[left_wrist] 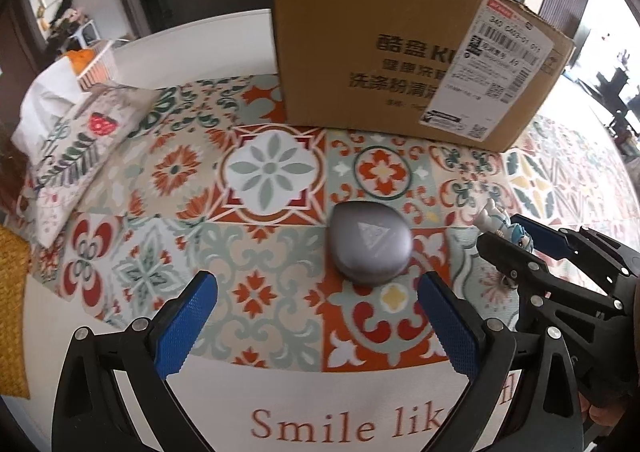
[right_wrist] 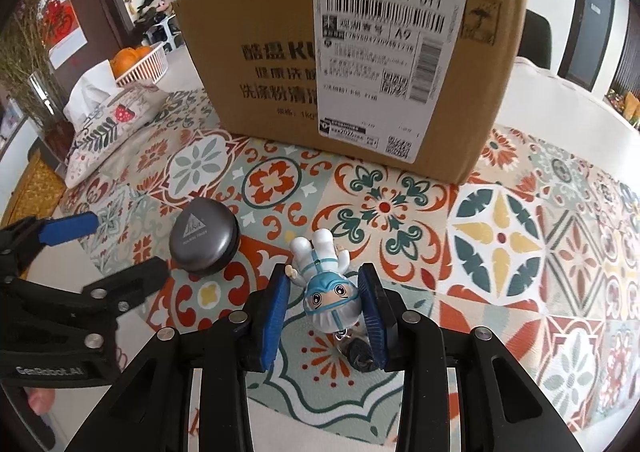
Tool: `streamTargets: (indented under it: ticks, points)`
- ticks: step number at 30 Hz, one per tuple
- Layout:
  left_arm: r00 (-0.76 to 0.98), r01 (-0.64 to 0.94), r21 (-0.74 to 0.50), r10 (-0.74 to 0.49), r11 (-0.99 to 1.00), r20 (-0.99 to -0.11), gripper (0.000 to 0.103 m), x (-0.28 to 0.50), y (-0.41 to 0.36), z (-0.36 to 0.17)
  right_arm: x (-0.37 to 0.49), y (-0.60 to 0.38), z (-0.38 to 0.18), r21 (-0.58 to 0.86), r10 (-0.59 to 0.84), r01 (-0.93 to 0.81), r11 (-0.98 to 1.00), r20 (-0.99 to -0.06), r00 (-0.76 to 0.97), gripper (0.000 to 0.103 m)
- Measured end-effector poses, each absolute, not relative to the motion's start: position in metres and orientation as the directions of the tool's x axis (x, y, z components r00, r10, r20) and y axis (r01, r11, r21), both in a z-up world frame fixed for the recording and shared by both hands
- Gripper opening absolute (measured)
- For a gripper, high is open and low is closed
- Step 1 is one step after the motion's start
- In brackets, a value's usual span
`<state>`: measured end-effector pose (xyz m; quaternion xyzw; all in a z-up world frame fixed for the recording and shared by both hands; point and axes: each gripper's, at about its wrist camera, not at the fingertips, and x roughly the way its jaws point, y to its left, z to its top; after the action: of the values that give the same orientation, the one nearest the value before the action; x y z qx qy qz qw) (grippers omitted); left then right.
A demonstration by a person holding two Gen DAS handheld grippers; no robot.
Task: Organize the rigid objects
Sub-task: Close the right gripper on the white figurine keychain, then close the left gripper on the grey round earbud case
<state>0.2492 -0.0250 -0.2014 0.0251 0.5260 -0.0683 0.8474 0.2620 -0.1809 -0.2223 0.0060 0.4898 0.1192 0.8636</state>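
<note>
A: Looking along the left gripper (left_wrist: pixel 318 316) first, what do you get?

B: Its two blue pads stand wide apart with nothing between them. Just beyond them a grey rounded case (left_wrist: pixel 369 243) with a triangle mark lies flat on the patterned tablecloth (left_wrist: pixel 256 188). A cardboard box (left_wrist: pixel 400 52) with a white shipping label stands upright farther back on the cloth, well apart from the case.

A: And at the sides?

B: To the left a tissue pouch (left_wrist: pixel 76 148) with a leafy print, and behind it a white basket (left_wrist: pixel 98 66) holding something orange. At the right edge the right gripper (left_wrist: pixel 516 234) reaches in, with a small white and blue figurine (left_wrist: pixel 498 218) partly hidden at its fingers.

A: Now the right wrist view.

B: The figurine (right_wrist: pixel 326 284) lies on its back on the tablecloth (right_wrist: pixel 500 236), head toward the camera, feet toward the box (right_wrist: pixel 260 72). The right gripper (right_wrist: pixel 324 286) is drawn in close around the head, a blue pad on each side; the right pad touches the helmet, and I cannot tell whether the left one does.

A: The case?

B: The grey case (right_wrist: pixel 203 237) sits just left of the figurine, not touching it. The left gripper (right_wrist: pixel 110 246) comes in from the left edge, wide and holding nothing, one finger's tip near the case. The pouch (right_wrist: pixel 104 132) and the basket (right_wrist: pixel 140 66) lie far left.
</note>
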Motion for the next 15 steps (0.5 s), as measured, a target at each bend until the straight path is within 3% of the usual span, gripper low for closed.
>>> streamTargets:
  ticks: [8, 15]
  points:
    - [0.415, 0.171, -0.06, -0.128, 0.983, -0.901, 0.093, 0.265, -0.041, -0.218, 0.262, -0.191, -0.22, 0.103, 0.173, -0.164, 0.981, -0.847, 0.502, 0.036]
    - [0.389, 0.173, -0.046, -0.111, 0.984, -0.915, 0.077, 0.281, -0.051, -0.235, 0.268, -0.199, -0.227, 0.108, 0.162, -0.136, 0.985, -0.854, 0.494, 0.036]
